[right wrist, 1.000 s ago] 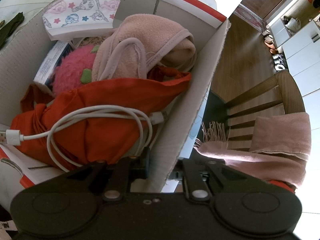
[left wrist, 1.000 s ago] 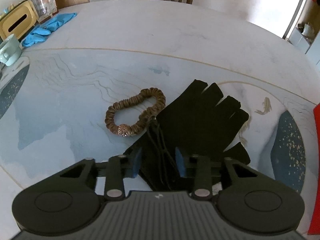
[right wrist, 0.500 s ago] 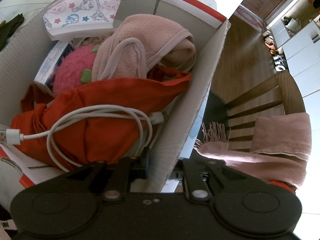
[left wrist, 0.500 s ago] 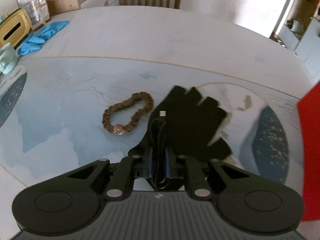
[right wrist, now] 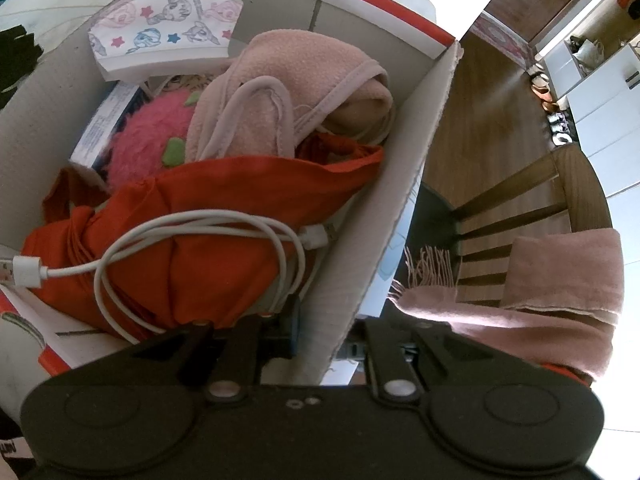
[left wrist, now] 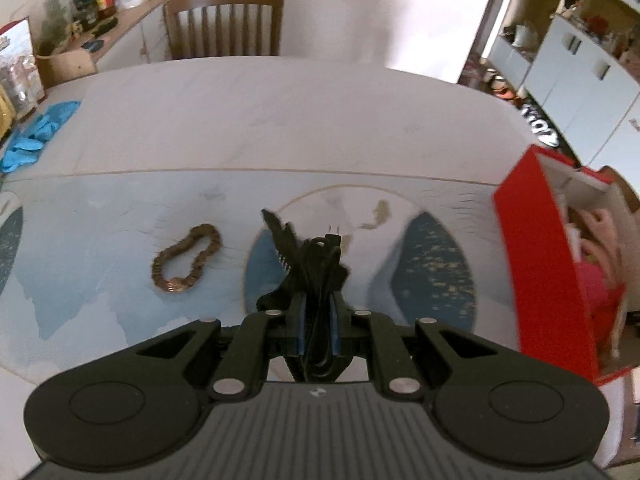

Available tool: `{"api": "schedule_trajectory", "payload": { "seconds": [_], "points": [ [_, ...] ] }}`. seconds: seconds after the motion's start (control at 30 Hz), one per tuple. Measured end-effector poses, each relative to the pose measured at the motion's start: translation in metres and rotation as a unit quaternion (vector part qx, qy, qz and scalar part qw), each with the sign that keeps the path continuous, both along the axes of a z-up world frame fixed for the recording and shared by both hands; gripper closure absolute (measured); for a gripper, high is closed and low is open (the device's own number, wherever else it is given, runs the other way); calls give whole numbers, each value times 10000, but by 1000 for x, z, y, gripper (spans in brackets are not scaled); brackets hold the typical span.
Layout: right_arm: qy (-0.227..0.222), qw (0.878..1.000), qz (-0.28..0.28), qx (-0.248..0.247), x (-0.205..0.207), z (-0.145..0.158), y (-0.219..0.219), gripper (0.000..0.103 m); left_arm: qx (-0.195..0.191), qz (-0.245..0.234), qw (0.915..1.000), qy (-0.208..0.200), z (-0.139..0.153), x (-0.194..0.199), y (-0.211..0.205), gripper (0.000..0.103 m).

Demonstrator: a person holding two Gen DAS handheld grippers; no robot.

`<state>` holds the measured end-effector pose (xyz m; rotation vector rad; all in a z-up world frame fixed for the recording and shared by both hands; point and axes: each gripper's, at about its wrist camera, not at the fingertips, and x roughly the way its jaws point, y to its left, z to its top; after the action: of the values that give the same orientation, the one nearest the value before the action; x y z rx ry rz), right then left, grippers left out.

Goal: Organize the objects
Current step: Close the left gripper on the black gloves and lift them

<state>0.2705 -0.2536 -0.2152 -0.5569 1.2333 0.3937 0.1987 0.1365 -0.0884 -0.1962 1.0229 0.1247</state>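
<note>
Glove (left wrist: 286,240) lifted; scrunchie (left wrist: 186,259) left, box (left wrist: 536,264) right.

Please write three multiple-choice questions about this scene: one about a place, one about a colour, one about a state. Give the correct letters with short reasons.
1. Where does the brown scrunchie lie?
A. on the table
B. in the box
C. on a chair

2. What colour is the cable coiled in the box?
A. black
B. white
C. blue

3. What is the left hand-held gripper doing?
A. hanging open
B. clamping the black glove
C. clamping the scrunchie

Answers: 1 A, it rests on the table, left of the glove. 2 B, white loops lie on the orange cloth. 3 B, the glove and its cord sit pinched between the pads.
</note>
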Motion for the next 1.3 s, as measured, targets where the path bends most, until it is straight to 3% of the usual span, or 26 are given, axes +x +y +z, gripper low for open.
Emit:
{"api": "schedule_trajectory", "payload": {
  "seconds": [0.2,0.43,0.8,0.9,0.97,1.1,1.3],
  "points": [
    [-10,10000,6,32,1,0,-2,91,-296,-295,9990,139,-2,-13,-18,92],
    [0,10000,29,34,1,-2,0,91,-418,-182,9987,234,-14,-30,-12,92],
    [4,10000,76,9,2,-4,0,91,-230,227,9963,795,-70,-51,13,92],
    [2,10000,79,6,1,-5,1,91,-237,169,9960,843,-74,-56,17,90],
    [3,10000,77,10,1,-5,2,91,-29,58,9963,856,-73,-57,13,87],
    [1,10000,75,12,1,-4,2,91,152,-185,9961,846,-73,-57,4,73],
    [-1,10000,63,11,0,-4,2,91,250,-101,9960,855,-83,-48,3,72]
  ]
}}
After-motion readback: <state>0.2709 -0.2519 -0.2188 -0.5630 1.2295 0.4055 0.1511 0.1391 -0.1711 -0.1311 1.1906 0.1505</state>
